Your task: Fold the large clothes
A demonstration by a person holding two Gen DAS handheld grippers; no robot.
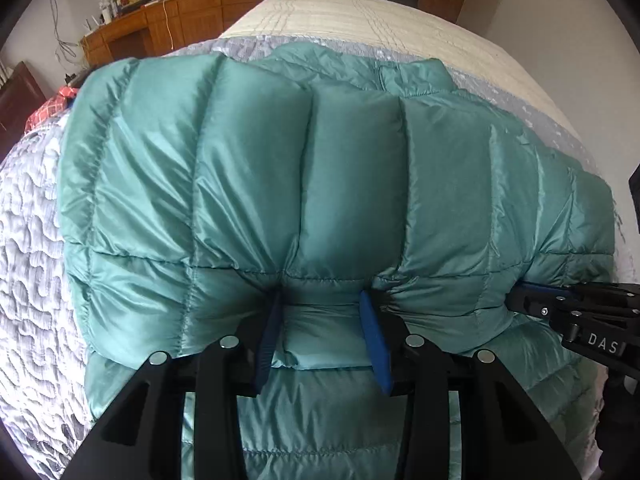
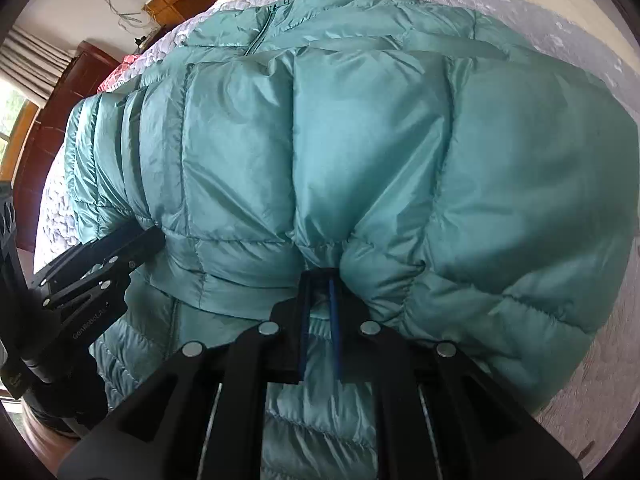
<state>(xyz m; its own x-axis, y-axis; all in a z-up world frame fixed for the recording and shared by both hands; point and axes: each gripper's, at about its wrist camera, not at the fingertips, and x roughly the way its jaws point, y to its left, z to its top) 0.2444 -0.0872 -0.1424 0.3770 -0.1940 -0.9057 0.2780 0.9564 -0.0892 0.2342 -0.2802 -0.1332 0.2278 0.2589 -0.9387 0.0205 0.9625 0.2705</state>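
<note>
Teal down jacket [image 1: 320, 168] folded over on the quilted bed [image 1: 36, 248]. Left claw [image 1: 326, 328] clamped on a thick hem fold; right claw [image 2: 320, 312] pinched tight on the hem alongside.

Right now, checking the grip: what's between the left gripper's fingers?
A puffy fold of the green jacket fills the left gripper, seen in the left wrist view.
</note>
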